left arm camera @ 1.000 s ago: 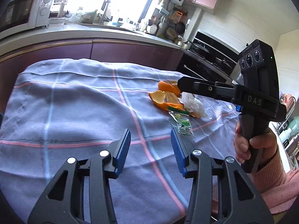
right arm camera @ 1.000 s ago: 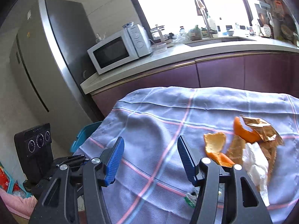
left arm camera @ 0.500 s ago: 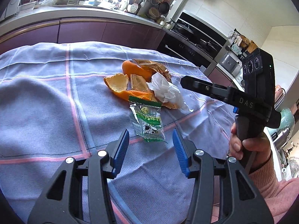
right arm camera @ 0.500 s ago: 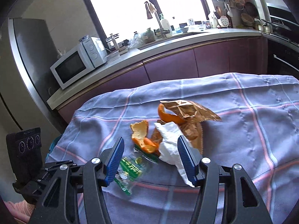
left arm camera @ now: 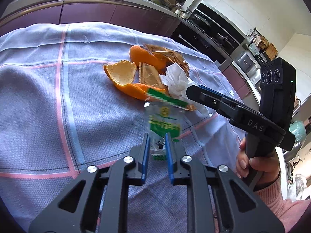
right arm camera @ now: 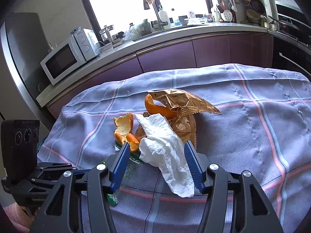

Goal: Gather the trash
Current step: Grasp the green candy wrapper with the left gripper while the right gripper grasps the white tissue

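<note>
A trash pile lies on the checked cloth [left arm camera: 38,97]: orange peels [left arm camera: 124,73], gold foil wrappers [right arm camera: 180,104], a crumpled white tissue [right arm camera: 165,147] and a green-and-clear snack wrapper [left arm camera: 163,124]. My left gripper [left arm camera: 157,147] is shut on the near end of the green wrapper, which looks blurred. My right gripper [right arm camera: 157,155] is open, its blue pads on either side of the tissue. It also shows in the left wrist view [left arm camera: 196,91], over the tissue [left arm camera: 175,77].
A kitchen counter [right arm camera: 155,38] with a microwave [right arm camera: 64,58] and sink tap runs behind the table. A dark oven [left arm camera: 204,31] stands at the far right. The cloth edge drops off on the right near the person's hand [left arm camera: 256,163].
My left gripper moved forward and closed on the green wrapper. My right gripper moved in over the pile, so its pads now flank the tissue.
</note>
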Available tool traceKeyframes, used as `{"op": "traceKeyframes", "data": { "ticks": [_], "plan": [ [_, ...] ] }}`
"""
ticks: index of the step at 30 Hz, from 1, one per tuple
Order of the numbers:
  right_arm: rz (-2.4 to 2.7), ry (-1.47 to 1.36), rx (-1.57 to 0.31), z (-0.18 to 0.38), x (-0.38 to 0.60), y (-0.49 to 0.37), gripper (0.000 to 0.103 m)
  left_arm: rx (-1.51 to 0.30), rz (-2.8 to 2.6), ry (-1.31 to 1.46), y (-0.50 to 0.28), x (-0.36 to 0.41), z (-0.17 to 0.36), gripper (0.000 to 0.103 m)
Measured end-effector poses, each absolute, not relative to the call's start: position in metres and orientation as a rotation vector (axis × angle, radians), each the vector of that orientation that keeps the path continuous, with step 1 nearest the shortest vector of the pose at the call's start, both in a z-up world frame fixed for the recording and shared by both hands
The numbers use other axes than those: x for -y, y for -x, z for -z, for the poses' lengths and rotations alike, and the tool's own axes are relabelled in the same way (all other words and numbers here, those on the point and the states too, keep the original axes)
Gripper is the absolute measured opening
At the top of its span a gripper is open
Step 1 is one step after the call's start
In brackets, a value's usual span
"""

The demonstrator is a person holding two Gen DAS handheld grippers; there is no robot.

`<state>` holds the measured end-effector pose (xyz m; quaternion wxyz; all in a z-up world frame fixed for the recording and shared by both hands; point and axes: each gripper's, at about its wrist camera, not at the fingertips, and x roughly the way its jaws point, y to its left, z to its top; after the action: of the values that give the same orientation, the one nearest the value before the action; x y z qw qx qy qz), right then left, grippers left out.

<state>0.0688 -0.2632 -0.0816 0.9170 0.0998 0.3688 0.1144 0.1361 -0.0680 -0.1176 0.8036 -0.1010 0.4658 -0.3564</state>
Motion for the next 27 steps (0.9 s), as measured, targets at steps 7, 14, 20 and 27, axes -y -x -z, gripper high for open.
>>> {"op": "traceKeyframes", "data": {
  "ticks": [7,14,20,27],
  "plan": [
    [-0.234,-0.221,-0.781,0.087,0.265,-0.07,0.024,-0.986,0.774,0.24,-0.135,0.06,0.117,0.004],
    [-0.251,-0.231,-0.736,0.071,0.268,-0.059,0.019,-0.939,0.784,0.259,-0.123,0.04,0.103,0.002],
    [-0.327,-0.224,-0.699,0.054,0.253,-0.05,0.019,-0.882,0.762,0.286,-0.107,0.005,0.087,0.002],
    [-0.466,-0.219,-0.69,0.042,0.212,-0.052,0.019,-0.814,0.705,0.308,-0.089,-0.041,0.066,0.002]
  ]
}}
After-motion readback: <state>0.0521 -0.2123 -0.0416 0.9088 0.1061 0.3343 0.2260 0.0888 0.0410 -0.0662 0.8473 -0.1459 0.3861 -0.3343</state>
